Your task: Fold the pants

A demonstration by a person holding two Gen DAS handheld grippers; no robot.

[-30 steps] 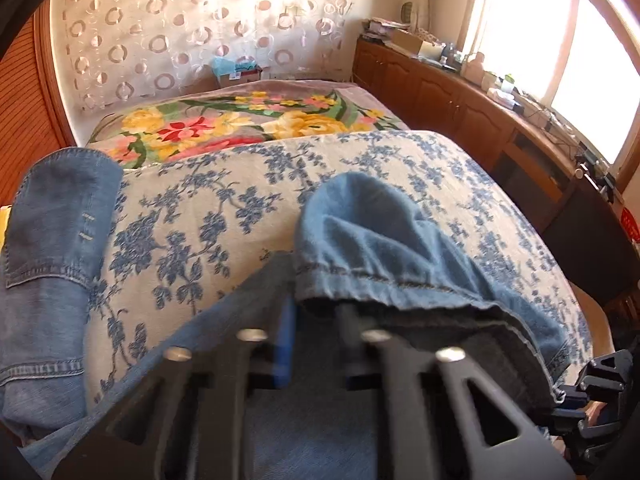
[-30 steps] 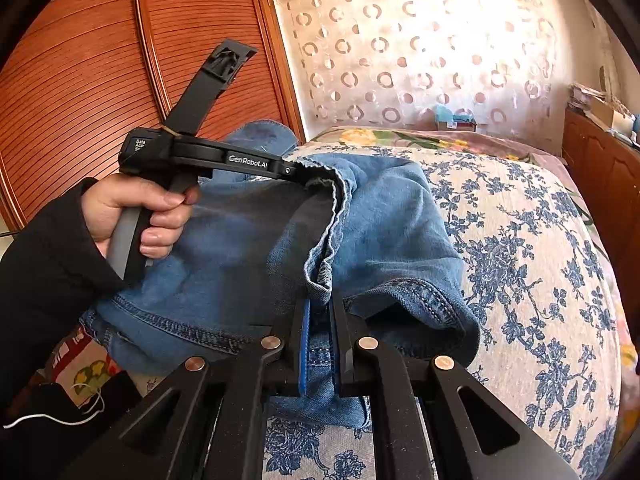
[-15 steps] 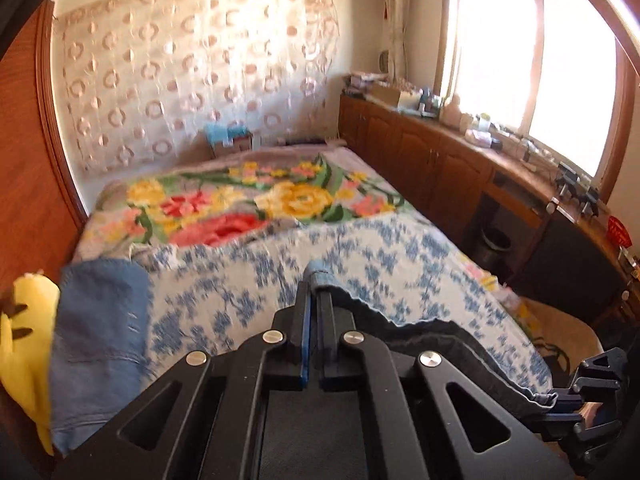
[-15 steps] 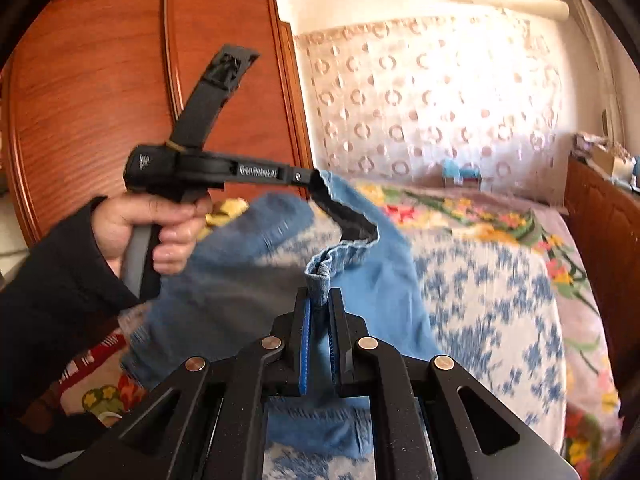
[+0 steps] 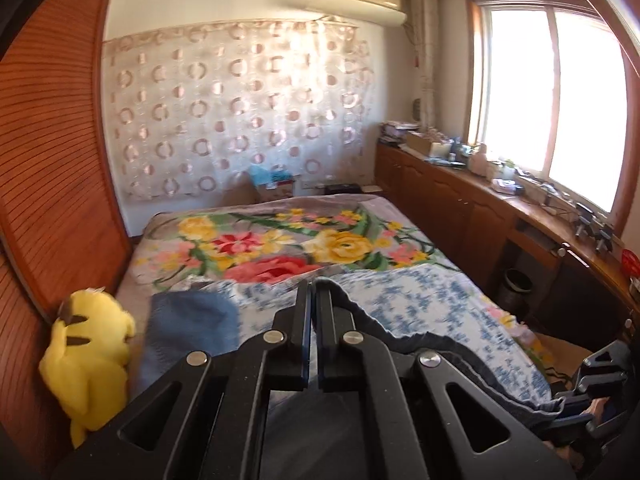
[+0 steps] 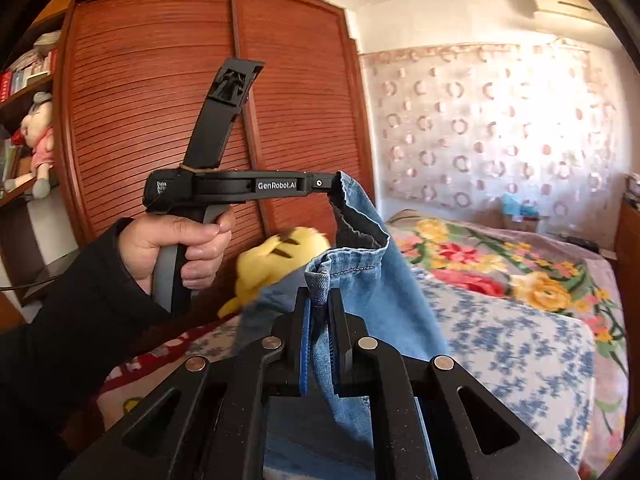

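Note:
The blue jeans hang lifted above the bed, with one edge stretched between my two grippers. My left gripper is shut on that edge, and the dark inside of the denim runs from it down to the right. In the right wrist view a hand holds the left gripper up, with the cloth pinched at its tip. My right gripper is shut on a folded hem of the jeans. Another part of the jeans lies on the sheet.
The bed has a blue-flowered sheet and a bright floral blanket behind it. A yellow plush toy sits by the wooden wardrobe on the left. Low cabinets and a bin line the right side under the window.
Both grippers have risen and carried the jeans' edge up off the bed. The denim that lay bunched on the sheet now hangs between them, and the plush toy has come into view.

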